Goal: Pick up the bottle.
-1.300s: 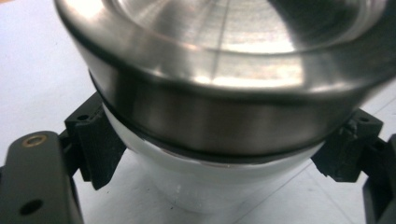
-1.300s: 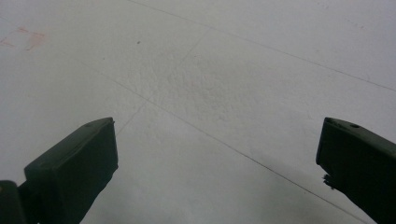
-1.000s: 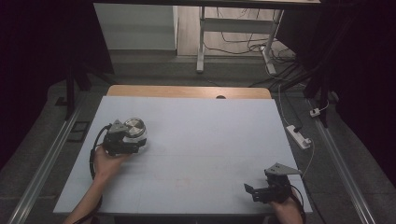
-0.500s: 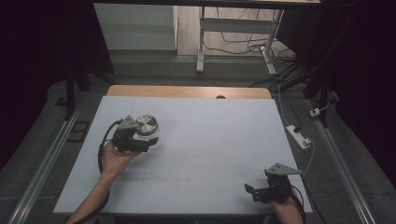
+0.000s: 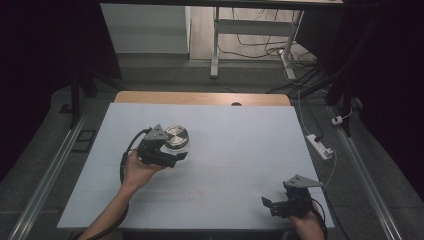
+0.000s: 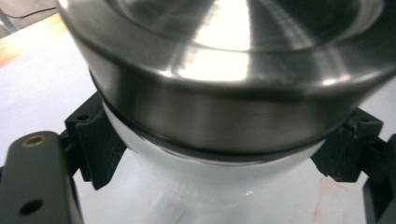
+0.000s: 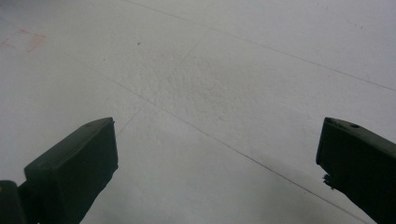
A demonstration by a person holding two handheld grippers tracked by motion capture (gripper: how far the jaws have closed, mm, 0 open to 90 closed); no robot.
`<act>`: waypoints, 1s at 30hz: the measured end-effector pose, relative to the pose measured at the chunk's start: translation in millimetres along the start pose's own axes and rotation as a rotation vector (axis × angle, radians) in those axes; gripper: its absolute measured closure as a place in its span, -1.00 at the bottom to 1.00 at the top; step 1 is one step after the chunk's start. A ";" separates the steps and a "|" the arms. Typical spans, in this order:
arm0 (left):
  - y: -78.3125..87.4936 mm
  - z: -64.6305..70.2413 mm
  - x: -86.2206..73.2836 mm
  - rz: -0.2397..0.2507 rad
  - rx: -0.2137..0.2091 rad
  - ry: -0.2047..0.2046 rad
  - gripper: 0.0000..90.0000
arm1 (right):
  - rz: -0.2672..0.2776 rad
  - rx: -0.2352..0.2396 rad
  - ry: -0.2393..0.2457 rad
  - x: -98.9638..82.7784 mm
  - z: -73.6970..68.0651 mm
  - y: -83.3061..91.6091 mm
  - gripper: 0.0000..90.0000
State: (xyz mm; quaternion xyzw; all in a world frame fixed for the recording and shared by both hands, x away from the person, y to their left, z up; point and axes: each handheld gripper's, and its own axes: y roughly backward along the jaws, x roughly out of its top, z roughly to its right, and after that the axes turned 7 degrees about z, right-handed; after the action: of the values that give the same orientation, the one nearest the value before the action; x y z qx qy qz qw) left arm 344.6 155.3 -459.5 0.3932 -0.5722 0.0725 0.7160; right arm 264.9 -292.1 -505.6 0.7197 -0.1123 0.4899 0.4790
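Observation:
A small jar (image 5: pixel 176 137) with a shiny steel lid (image 6: pixel 224 93) and a white body (image 6: pixel 210 182) is held over the left half of the white table (image 5: pixel 240 150). My left gripper (image 5: pixel 176 150) is shut on it. Its black fingers (image 6: pixel 95 144) press the white body from both sides just under the lid. The jar looks tilted toward the camera in the left gripper view. My right gripper (image 5: pixel 272 206) rests low near the table's front right corner. In the right gripper view its jaws stand wide apart (image 7: pixel 215 158), with bare table between them.
A faint red square mark (image 5: pixel 192 192) lies on the table's front middle. The table's far edge is a wooden strip (image 5: pixel 200 98). A white power strip (image 5: pixel 320 145) lies on the floor to the right, and desk legs (image 5: pixel 215 45) with cables stand beyond.
My left gripper has carried the jar to the right across the table, about a hand's width. The right gripper has stayed where it was.

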 end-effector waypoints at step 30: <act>-26.5 47.0 13.1 -0.031 -0.155 -0.058 -0.64 | -0.007 0.003 0.011 0.2 -1.0 -0.3 -1.00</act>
State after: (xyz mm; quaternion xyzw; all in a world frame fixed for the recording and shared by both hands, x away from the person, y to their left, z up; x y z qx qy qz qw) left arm 327.9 102.3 -459.1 0.3476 -0.5906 0.0055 0.7283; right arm 264.6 -291.1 -505.6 0.7180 -0.1065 0.4923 0.4803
